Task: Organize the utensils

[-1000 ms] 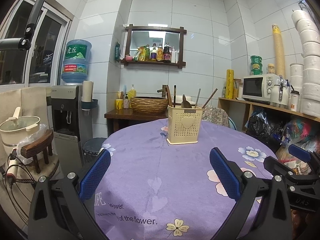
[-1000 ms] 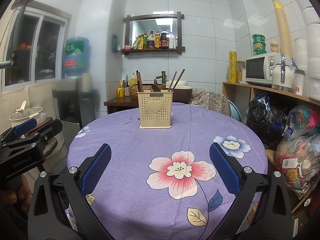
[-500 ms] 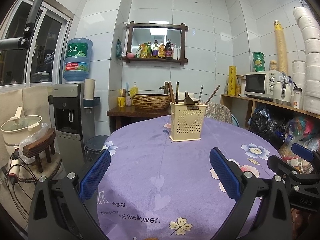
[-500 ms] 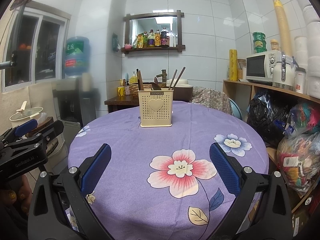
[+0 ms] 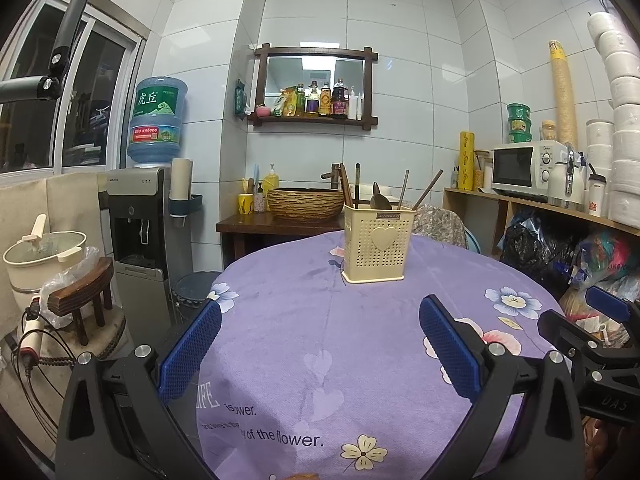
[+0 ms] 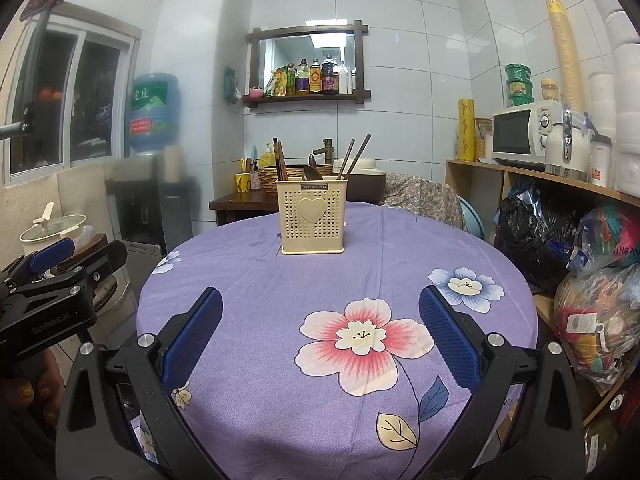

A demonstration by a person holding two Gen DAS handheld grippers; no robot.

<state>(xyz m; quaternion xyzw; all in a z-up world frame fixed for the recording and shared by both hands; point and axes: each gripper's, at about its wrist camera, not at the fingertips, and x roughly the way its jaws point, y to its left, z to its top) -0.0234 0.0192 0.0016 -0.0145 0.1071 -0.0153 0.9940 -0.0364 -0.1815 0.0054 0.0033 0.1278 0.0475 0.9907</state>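
- Both grippers are hovering low over the near edge of the round tabletop (image 6: 400, 240), which is covered with a purple floral cloth; the left gripper (image 5: 320, 344) and the right gripper (image 6: 320, 336) are each showing jaws spread wide, with nothing held between the blue pads (image 6: 448, 340).
- The cream utensil holder (image 6: 313, 216) is standing upright toward the far side of the tabletop, well apart from both grippers, with chopsticks (image 6: 356, 156) and what looks like a spoon (image 6: 310, 170) leaning up out of it.
- No loose utensil is showing on the cloth in either view, so the task is probably either at its very start or already finished; I cannot tell which.
- If a utensil is to be drawn out or re-sorted, the sensible approach is bringing one gripper forward and slightly above the holder's rim, then closing on a single handle near its top, where the sticks are fanning apart.
- The holder looks light and perforated, so it is likely to slide or tip under a sideways pull; steadying its wall with the other gripper should help.
- Lifting straight up along the handle's lean, rather than sideways, should be keeping neighbouring sticks from dragging.
- Inside compartments are hidden from both views, so which section holds what cannot be told.
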